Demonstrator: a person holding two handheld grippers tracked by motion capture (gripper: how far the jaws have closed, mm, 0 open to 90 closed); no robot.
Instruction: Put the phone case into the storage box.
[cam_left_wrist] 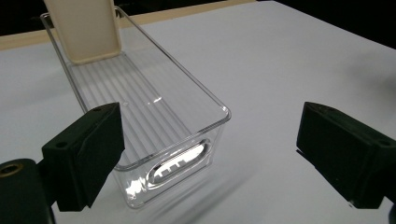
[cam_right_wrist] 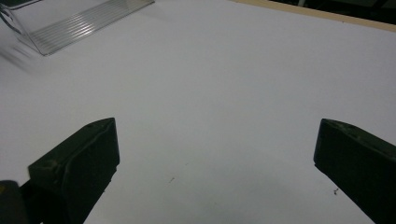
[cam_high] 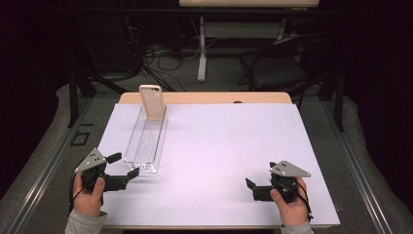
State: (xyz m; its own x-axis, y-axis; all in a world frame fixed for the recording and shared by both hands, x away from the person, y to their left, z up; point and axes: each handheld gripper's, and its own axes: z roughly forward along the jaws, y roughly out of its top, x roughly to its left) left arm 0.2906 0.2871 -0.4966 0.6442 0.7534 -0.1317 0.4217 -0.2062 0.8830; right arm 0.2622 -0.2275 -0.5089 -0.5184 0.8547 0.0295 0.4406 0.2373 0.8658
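Observation:
A long clear plastic tray [cam_high: 146, 139] lies lengthwise on the left part of the white table [cam_high: 234, 141]. A beige phone [cam_high: 152, 101] stands leaning in its far end. My left gripper [cam_high: 124, 165] is open at the tray's near end, its jaws apart on either side of the near corner and not touching it. In the left gripper view the tray [cam_left_wrist: 154, 107] runs away from the open gripper [cam_left_wrist: 212, 135] toward the phone [cam_left_wrist: 86, 28]. My right gripper [cam_high: 261, 174] is open over bare table at the front right, with nothing between its jaws [cam_right_wrist: 215, 149]. The tray's end [cam_right_wrist: 70, 23] shows far off.
The table's wooden back edge [cam_high: 204, 97] lies beyond the white sheet. Past it stand a black chair [cam_high: 280, 68], a grey table leg [cam_high: 201, 48] and loose cables [cam_high: 160, 58] on the floor. The white surface between the grippers is bare.

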